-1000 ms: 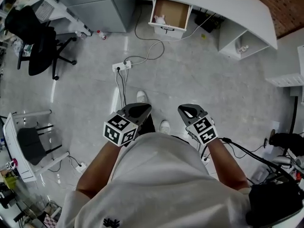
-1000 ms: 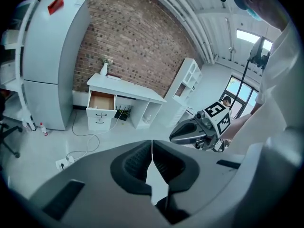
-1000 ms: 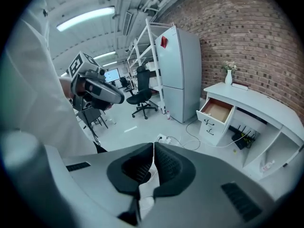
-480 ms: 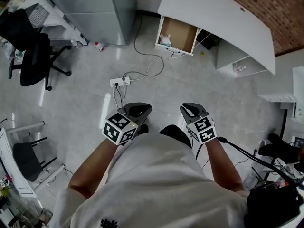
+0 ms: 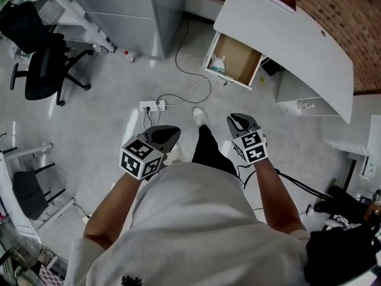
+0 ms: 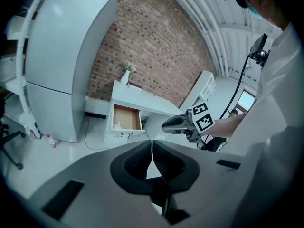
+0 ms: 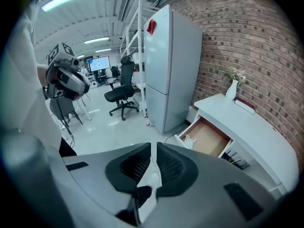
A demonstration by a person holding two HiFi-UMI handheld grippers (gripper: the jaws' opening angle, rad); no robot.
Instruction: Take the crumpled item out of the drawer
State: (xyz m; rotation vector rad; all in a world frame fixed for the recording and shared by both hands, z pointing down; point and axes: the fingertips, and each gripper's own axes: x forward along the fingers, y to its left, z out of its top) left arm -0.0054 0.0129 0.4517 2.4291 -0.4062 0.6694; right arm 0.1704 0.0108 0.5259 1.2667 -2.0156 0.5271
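Note:
The white desk's wooden drawer stands pulled open at the top of the head view. A small white crumpled item lies in its left corner. It also shows in the left gripper view, where the drawer holds the item, and in the right gripper view as the drawer with the item. My left gripper and right gripper are held in front of the person's body, well short of the drawer. Both are shut with nothing in them, seen in their own views as the left gripper and right gripper.
A curved white desk runs along the brick wall. A tall grey cabinet stands to its left. A power strip and cables lie on the floor between me and the drawer. A black office chair is at the left.
The person has stepped toward the desk, so the drawer looks nearer and has shifted right and down in the head view. Both grippers stay shut in front of the body.

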